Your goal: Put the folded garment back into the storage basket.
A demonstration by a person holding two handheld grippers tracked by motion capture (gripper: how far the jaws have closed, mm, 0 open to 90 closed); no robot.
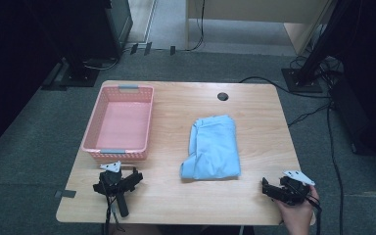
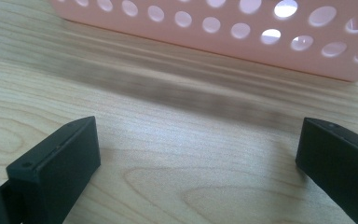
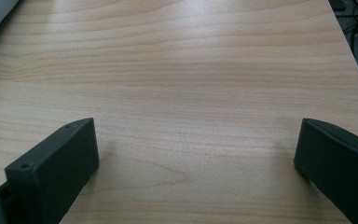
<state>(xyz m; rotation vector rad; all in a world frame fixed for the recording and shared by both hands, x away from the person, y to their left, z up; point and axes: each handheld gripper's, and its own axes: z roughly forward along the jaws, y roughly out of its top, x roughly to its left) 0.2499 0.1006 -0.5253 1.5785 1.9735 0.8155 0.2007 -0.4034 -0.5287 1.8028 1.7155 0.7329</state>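
Cloth (image 1: 211, 147) untouched; right hand-held gripper (image 1: 273, 189) wide open, empty, near table (image 1: 254, 103) edge.

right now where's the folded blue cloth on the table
In the high view the folded light blue cloth lies right of the table's centre, to the right of the pink basket, apart from it, with the right tongs nearer the front edge.

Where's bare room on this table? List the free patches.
Free: right strip between cloth and table edge; far edge around the hole; gap between basket and cloth. Crowded: near left corner, left gripper beside the basket.
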